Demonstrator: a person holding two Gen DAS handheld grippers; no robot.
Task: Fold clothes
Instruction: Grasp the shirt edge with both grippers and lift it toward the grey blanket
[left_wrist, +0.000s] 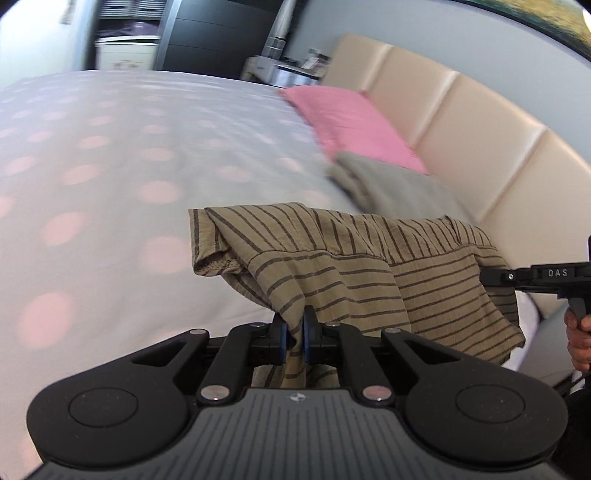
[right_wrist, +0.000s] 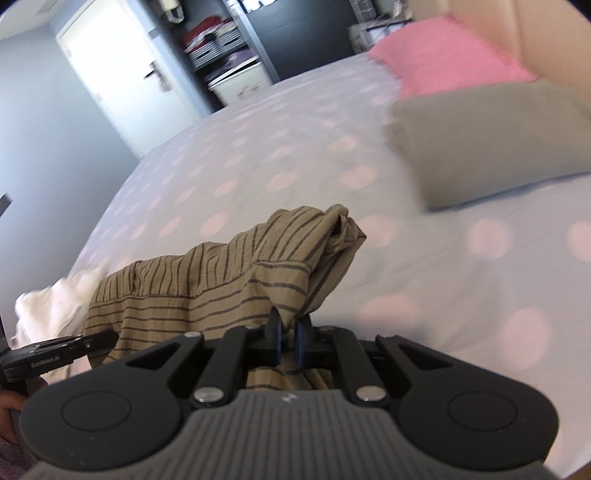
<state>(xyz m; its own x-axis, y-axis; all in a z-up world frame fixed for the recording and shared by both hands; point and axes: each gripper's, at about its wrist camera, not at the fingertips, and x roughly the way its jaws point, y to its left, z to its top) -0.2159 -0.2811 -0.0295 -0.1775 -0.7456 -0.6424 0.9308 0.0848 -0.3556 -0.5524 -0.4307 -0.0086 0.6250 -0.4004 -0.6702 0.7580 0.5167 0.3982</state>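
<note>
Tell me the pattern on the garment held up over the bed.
Tan garment with thin dark stripes, clearest in the left wrist view.

One striped garment (left_wrist: 354, 266), one pink pillow (left_wrist: 351, 125) and one grey folded cloth (left_wrist: 391, 188) are on one bed (left_wrist: 110, 166). Two tongs show: left (left_wrist: 294, 334) and right (right_wrist: 288, 338). One white cloth (right_wrist: 55, 299) lies aside.
</note>
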